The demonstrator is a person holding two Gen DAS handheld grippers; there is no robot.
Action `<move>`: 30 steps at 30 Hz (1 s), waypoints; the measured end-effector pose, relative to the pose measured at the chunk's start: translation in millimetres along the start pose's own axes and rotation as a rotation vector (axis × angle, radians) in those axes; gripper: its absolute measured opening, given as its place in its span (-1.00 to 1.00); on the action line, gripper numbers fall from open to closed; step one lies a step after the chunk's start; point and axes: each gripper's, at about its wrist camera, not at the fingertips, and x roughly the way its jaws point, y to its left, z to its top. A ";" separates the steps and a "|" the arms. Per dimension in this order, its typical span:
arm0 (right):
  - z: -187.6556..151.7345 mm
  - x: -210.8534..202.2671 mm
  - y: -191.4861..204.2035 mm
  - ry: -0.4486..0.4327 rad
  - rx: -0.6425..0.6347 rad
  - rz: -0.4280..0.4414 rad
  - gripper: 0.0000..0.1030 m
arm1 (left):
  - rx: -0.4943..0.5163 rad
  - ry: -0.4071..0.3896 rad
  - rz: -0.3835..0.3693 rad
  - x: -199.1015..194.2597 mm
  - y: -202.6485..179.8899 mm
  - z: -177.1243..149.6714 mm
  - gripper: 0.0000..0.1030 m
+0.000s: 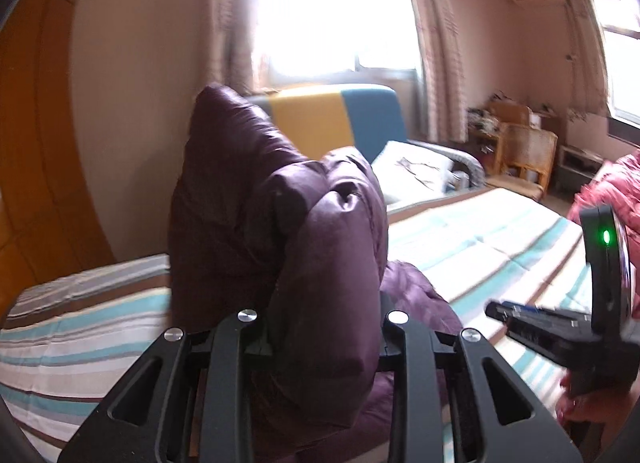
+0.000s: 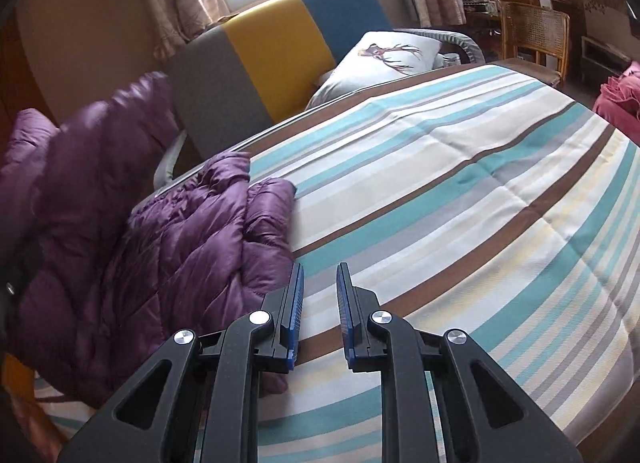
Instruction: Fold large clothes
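Observation:
A purple puffer jacket [image 1: 280, 215] fills the middle of the left wrist view. My left gripper [image 1: 326, 327] is shut on a thick fold of it and holds that part raised above the striped bed [image 1: 480, 239]; its fingertips are hidden in the fabric. In the right wrist view the rest of the jacket [image 2: 168, 247] lies bunched at the bed's left edge, with one part lifted at far left. My right gripper [image 2: 320, 275] is open and empty, just right of the jacket's edge, above the bedspread [image 2: 460, 191]. It also shows in the left wrist view [image 1: 496, 309].
A grey, yellow and blue sofa [image 2: 276, 47] with a white deer-print pillow [image 2: 384, 55] stands behind the bed. A pink garment [image 2: 620, 99] lies at the bed's far right. A rattan chair [image 2: 532, 35] and cluttered furniture stand by the curtained window.

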 end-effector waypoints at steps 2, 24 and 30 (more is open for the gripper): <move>2.2 -0.8 -7.4 -0.004 0.024 -0.007 -0.67 | 0.010 0.028 -0.033 7.6 -9.2 -6.8 -0.50; 11.5 -11.2 -15.1 -0.031 0.059 -0.007 -0.68 | -0.098 0.054 -0.373 -8.8 -13.9 -22.3 0.51; 17.3 -29.0 9.2 -0.071 0.018 0.049 -0.68 | -0.254 -0.054 -0.197 -31.1 65.1 -25.5 0.63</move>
